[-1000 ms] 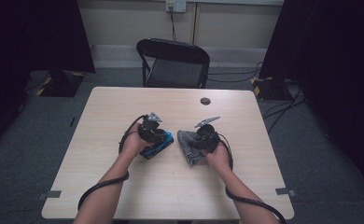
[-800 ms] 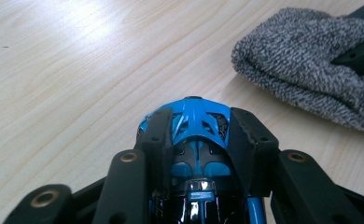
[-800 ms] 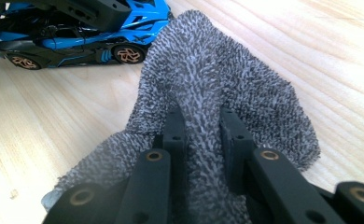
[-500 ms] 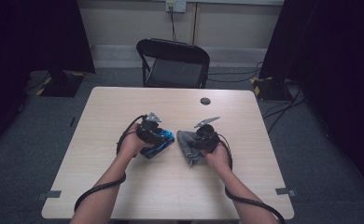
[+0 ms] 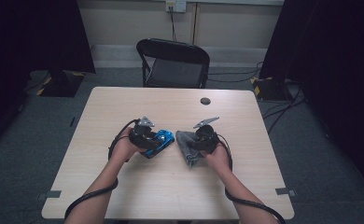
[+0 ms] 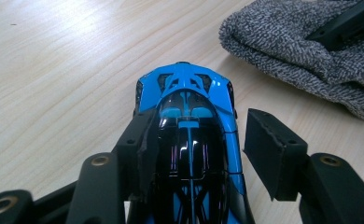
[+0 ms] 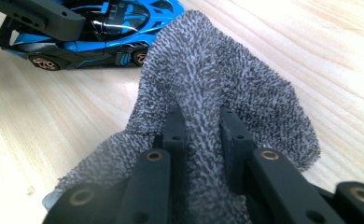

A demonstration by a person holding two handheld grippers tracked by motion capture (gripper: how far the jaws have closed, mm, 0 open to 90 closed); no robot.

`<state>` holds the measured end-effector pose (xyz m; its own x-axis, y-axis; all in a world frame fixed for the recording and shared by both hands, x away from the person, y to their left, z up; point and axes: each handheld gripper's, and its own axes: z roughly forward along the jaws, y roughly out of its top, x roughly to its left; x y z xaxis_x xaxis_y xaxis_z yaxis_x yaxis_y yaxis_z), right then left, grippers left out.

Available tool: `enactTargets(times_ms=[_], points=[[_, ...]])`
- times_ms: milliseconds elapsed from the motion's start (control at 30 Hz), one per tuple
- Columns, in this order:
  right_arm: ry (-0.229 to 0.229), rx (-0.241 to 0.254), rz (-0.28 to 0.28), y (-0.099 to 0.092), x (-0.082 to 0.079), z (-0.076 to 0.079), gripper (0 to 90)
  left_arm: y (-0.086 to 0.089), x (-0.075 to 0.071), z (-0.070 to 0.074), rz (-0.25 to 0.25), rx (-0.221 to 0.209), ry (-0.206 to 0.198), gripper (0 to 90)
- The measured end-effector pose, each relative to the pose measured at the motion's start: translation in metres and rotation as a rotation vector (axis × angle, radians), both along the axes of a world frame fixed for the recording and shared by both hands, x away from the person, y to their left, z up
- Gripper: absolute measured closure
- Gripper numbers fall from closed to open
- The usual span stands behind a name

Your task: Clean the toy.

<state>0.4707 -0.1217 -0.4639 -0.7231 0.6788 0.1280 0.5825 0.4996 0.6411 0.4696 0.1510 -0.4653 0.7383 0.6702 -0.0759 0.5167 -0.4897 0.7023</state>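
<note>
In the high view, the left gripper [image 5: 157, 142] and right gripper [image 5: 193, 148] sit near the middle of the table [image 5: 124, 107], with the car [image 5: 160, 141] at the left one and the cloth [image 5: 185, 145] at the right one, the two things just apart. In the left gripper view, the blue car [image 6: 189, 140] lies low in the centre of the frame between the jaws, nose pointing up the frame. These jaws have just been opening: the left pad lies against the car's side, the right pad stands off it with bare table in the gap, so the car is let go. The grey cloth [image 6: 306, 51] lies at upper right. In the right gripper view, that gripper [image 7: 202, 128] is clenched on a ridge of the cloth [image 7: 217, 79], which drapes up the frame's centre; the car [image 7: 96, 28] rests on its wheels at upper left.
</note>
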Motion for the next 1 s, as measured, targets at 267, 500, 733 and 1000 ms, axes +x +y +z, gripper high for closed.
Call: enactTargets(times_ms=[267,500,733,1000], points=[[0.002,0.0,-0.002,-0.001,0.001,0.0,75.8,0.001,0.0,-0.004,0.014,0.026,0.009,50.5],[0.007,-0.01,-0.006,0.001,0.0,-0.002,75.8,0.002,-0.001,-0.005,0.019,0.016,0.002,50.9],[0.027,-0.027,-0.007,0.006,-0.001,-0.01,75.8,0.002,-0.001,-0.006,0.023,0.011,-0.007,50.9],[0.024,-0.041,0.017,0.016,-0.004,-0.012,75.9,0.0,-0.001,-0.007,0.031,0.004,-0.009,50.9]])
